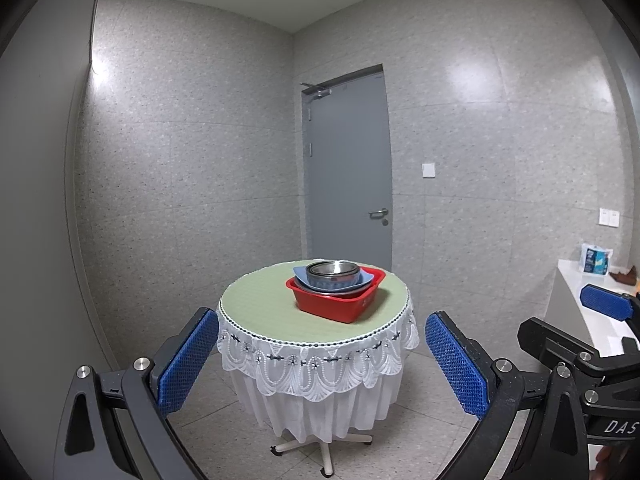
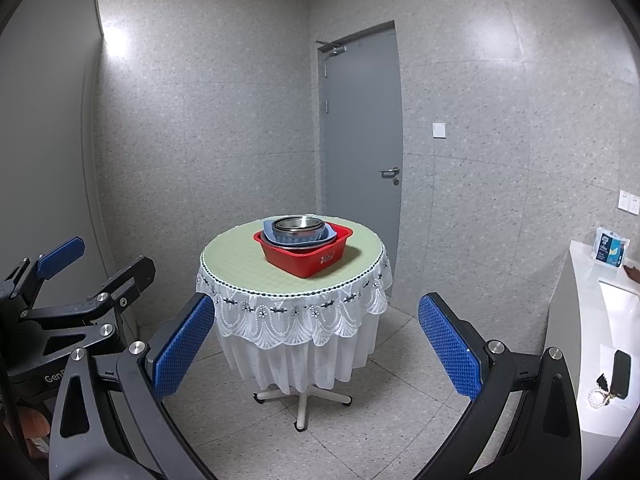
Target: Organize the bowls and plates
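A red plastic tub (image 1: 334, 302) (image 2: 306, 254) stands on a round table (image 1: 256, 304) (image 2: 232, 256) with a green top and white lace skirt. In the tub lies a blue squarish plate (image 1: 366, 280) (image 2: 330, 234) with a stack of steel bowls (image 1: 332, 272) (image 2: 298, 228) on it. My left gripper (image 1: 320, 364) is open and empty, well short of the table. My right gripper (image 2: 316, 348) is open and empty, also short of the table. Each gripper shows at the edge of the other's view.
A grey door (image 1: 348, 168) (image 2: 362, 128) is behind the table. A white counter (image 1: 592, 320) (image 2: 588, 320) on the right holds a tissue pack (image 2: 610, 248), a phone (image 2: 620, 374) and keys. The floor is tiled.
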A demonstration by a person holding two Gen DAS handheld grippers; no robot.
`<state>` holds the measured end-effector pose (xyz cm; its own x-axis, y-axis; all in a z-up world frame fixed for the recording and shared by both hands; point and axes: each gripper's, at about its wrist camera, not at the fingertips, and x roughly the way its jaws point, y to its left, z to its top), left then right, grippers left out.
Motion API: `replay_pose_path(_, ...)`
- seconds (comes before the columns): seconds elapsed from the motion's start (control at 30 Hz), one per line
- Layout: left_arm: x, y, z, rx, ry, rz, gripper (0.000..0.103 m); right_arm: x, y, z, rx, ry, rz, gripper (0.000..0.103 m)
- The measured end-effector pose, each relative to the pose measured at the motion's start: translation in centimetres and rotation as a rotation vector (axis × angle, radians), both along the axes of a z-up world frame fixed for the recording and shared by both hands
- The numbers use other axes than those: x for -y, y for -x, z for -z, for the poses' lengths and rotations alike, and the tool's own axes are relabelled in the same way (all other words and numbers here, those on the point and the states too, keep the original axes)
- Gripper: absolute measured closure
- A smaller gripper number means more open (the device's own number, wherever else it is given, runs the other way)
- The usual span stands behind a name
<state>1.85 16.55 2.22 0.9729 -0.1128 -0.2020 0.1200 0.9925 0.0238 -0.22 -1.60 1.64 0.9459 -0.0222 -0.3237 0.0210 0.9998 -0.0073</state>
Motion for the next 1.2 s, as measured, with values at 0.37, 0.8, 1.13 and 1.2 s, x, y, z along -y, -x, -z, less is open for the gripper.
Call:
replay_pose_path(0.37, 0.52, -0.11, -0.02, -0.001, -0.002, -0.009, 0.001, 0.13, -0.28, -0.08, 0.001, -0.004, -0.007, 0.0)
replay_pose_path(0.8, 0.65, -0.27, -0.28, 0.002, -0.005, -0.018, 0.001, 0.2, -0.34, -0.08, 0.004, -0.007, -0.014, 0.0)
replay_pose_path(1.13, 0.53, -0.4, -0.24, 0.0, -0.008, -0.024, 0.001, 0.53, -0.65, -0.06, 0.001, -0.015, -0.025, 0.0)
replay_pose_path(1.2, 0.53, -0.4, -0.28, 0.0, -0.007, -0.025, 0.001, 0.58, -0.7, -0.08, 0.001, -0.016, -0.025, 0.0)
